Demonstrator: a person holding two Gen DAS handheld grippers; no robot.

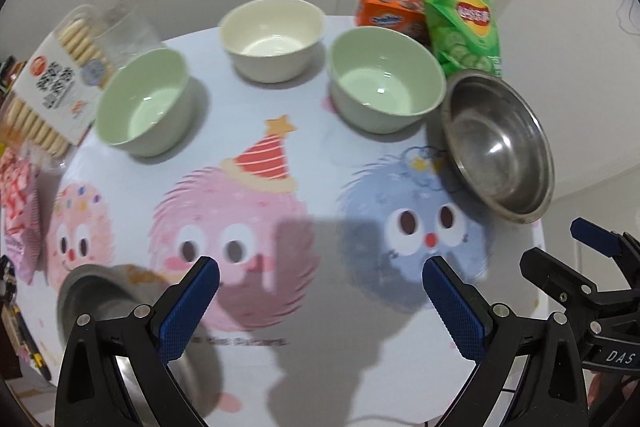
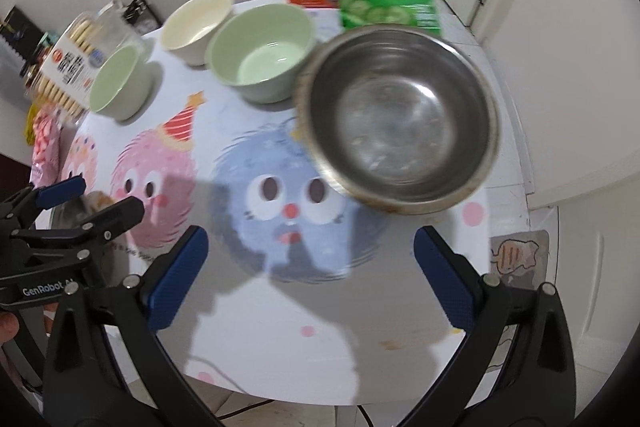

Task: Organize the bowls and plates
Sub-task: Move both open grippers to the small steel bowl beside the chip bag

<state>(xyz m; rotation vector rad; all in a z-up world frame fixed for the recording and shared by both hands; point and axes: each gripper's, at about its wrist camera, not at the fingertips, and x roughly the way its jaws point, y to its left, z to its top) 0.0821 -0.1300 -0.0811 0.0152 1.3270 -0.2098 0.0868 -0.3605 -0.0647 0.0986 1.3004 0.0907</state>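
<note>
**Five bowls, all mouth-up and empty, ahead of two spread grippers**

The left hand-held gripper (image 1: pixel 320 281) hangs over the cartoon-printed tabletop (image 1: pixel 304 131) with its jaws spread and nothing between them. The right hand-held gripper (image 2: pixel 310 249) is likewise spread wide and empty.

Ahead of the left gripper stand a green bowl (image 1: pixel 142 103), a cream bowl (image 1: pixel 272 37) and a second green bowl (image 1: pixel 386 79), all upright and empty. To the far right of its fingers sits a steel bowl (image 1: pixel 500 143), mouth up, empty. A second steel bowl (image 1: pixel 92 299) lies just behind its left finger, partly hidden.

Beyond the bowls are a chips bag (image 1: pixel 460 19), an orange box (image 1: pixel 390 9) and a biscuit pack (image 1: pixel 52 79).
</note>
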